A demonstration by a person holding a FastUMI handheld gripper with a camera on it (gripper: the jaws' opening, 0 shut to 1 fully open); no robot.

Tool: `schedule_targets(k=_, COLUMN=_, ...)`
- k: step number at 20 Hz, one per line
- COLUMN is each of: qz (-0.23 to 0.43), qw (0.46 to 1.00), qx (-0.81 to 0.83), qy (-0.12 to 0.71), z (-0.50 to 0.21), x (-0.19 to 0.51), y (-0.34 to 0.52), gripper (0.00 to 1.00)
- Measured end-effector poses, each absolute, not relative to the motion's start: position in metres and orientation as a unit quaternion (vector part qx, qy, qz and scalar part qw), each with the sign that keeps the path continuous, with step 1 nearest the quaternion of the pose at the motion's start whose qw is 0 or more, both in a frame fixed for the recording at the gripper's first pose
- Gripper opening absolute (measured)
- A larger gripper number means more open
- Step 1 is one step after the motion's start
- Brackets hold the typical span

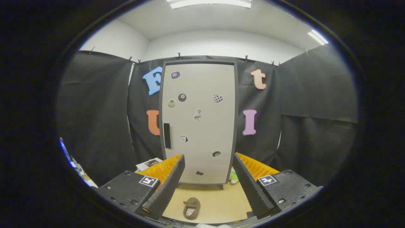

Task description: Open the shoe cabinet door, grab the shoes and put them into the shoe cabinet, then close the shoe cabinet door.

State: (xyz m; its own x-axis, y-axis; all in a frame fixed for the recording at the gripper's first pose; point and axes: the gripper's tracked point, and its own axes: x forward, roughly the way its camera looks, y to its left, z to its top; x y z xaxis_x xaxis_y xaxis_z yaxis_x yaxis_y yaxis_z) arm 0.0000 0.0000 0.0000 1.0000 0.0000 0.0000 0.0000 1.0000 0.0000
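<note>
Cabinet door (199, 122) closed; fingers (208, 180) apart, empty, shoe (191, 208) near between them; approach dark handle (167, 135) at door's left edge squarely, then pull.

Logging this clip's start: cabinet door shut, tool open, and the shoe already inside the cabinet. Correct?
Not quite. In the gripper view the shoe lies on the table between the open tool's fingers, ahead of the cabinet, not inside it. The door is shut.
</note>
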Motion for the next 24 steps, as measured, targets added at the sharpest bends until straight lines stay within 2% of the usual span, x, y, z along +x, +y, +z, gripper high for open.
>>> schedule_targets(k=15, qz=-0.001, qw=1.000, qx=0.004, qy=0.003, z=0.003, x=-0.014, y=0.000, gripper=0.99)
schedule_targets(k=19, qz=-0.012, qw=1.000, qx=0.011, qy=-0.010, z=0.010, x=0.002, y=0.003, gripper=0.99)
schedule_targets(k=24, qz=0.016, qw=1.000, qx=0.015, qy=-0.014, z=0.008, x=0.044, y=0.040, gripper=0.99)
